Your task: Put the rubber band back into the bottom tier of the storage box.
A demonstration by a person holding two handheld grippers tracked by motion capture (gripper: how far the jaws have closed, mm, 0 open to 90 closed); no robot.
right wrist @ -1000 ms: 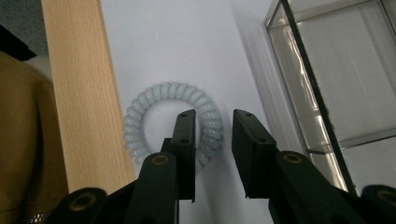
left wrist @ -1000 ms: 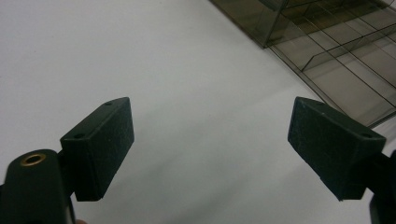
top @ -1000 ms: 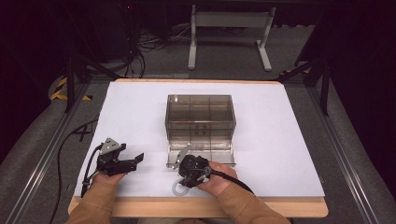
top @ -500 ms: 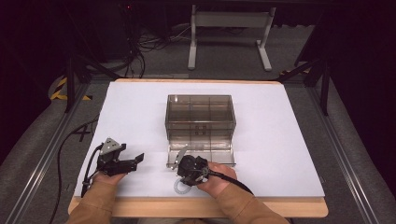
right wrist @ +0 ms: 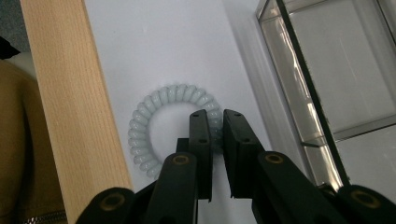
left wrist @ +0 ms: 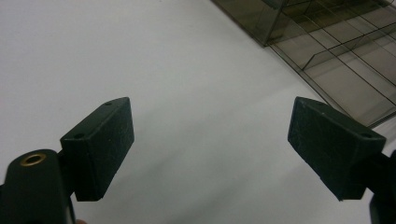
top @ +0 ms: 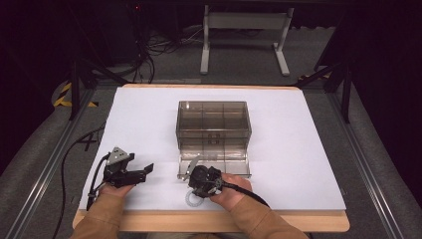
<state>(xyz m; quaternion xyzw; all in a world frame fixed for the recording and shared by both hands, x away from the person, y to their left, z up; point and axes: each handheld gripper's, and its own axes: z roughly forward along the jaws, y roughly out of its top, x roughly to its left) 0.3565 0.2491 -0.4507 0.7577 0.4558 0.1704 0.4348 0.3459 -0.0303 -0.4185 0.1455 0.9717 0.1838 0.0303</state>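
A pale, translucent spiral hair tie (right wrist: 154, 135) lies flat on the white sheet of the worktop (top: 308, 149), left of centre in the right gripper view and just beside the wooden edge strip that runs down that frame's left side; in the high view it shows as a faint ring (top: 191, 199) at lower centre, near the front edge. The right gripper (right wrist: 215, 122) comes up from the bottom of its own view, pointing steeply down at the sheet, and its jaws have just been closing: they now stand narrow, pinching the right-hand arc of the ring between the pads. In the high view the right hand (top: 230, 188) wraps that gripper at lower centre, its tan sleeve running off to the bottom edge. Just above it stands a smoky clear organizer box (top: 214, 122) with inner dividers (its lid folded down flat towards the person). Well apart, at lower left, the left gripper (top: 145, 171) rests low and level over bare sheet, jaws wide and holding nothing.
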